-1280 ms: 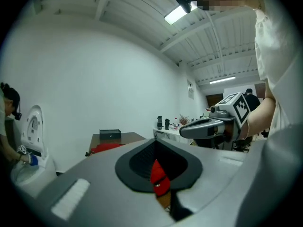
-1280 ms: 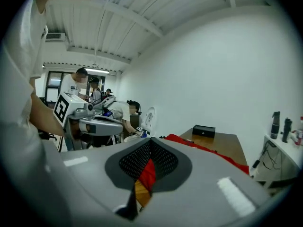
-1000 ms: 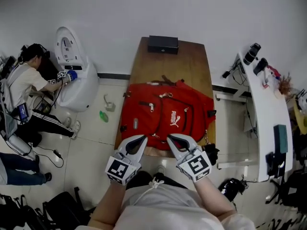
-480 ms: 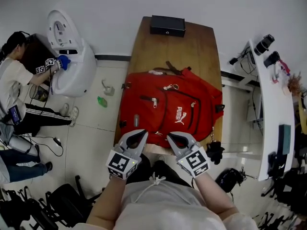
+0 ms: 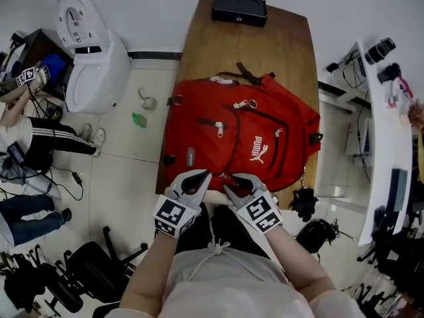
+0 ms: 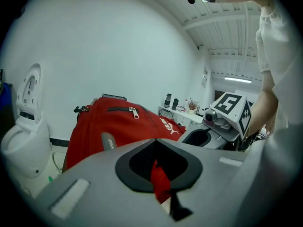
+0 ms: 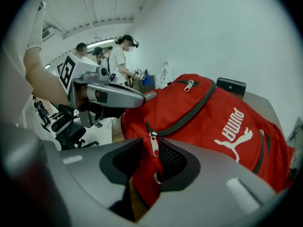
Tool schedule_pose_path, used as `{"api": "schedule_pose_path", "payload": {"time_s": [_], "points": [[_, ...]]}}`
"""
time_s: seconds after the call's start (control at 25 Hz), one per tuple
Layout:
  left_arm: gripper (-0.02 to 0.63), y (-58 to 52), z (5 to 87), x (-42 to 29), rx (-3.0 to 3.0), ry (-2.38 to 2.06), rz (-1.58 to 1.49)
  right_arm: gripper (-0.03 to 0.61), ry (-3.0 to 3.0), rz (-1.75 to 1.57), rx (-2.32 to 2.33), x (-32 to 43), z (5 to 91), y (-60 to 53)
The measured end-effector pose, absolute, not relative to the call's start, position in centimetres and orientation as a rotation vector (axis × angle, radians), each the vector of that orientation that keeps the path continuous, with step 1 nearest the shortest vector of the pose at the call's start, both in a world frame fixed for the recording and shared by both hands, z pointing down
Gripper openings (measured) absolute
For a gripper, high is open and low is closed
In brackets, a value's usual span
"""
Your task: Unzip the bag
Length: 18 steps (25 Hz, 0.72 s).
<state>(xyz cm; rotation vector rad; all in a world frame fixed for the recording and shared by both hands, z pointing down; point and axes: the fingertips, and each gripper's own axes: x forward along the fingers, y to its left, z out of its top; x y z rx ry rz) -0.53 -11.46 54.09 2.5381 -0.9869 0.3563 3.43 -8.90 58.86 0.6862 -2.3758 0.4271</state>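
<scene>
We find the wooden bench point(image 5: 232, 45) running away from us. The red bag point(image 5: 245, 131) lies flat on it, front face up, covering the near half and reaching the near edge, with its carry handle pointing to the far end. A black box point(image 5: 239, 8) sits at the far end of the bench, well apart from the bag. We hold both claws side by side at the bag's near edge. The left claw point(image 5: 197, 176) is clenched on a fold of the bag's red fabric, which shows as a thin strip pinched between the pads. The right claw point(image 5: 240, 179) is released. Its jaws stand narrowly apart, one on each side of a metal zip pull point(image 7: 151, 145). The pull hangs at the near end of a dark, closed zip track, with red fabric filling the gap beneath it. We cannot confirm that either pad touches the pull.
</scene>
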Motion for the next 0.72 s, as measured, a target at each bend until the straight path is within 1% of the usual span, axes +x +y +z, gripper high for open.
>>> {"api": "schedule_pose_path", "payload": {"time_s": [0.4,0.52,0.6,0.72], "points": [[0.006,-11.5,55.3,-0.4,2.531,-0.962,0.378,0.11,-2.28,0.482,0.685,2.7,60.8,-9.5],[0.006,-11.3,55.5,-0.2,2.532,-0.947,0.384,0.085,-2.246,0.5,0.657,2.7,61.0,-9.6],[0.006,-11.3,55.6,-0.1,2.535,-0.937,0.389,0.05,-2.24,0.504,0.617,2.5,61.1,-9.6],[0.006,-11.5,55.3,0.1,2.536,-0.929,0.386,0.02,-2.25,0.519,0.572,2.5,60.9,-9.3]]}}
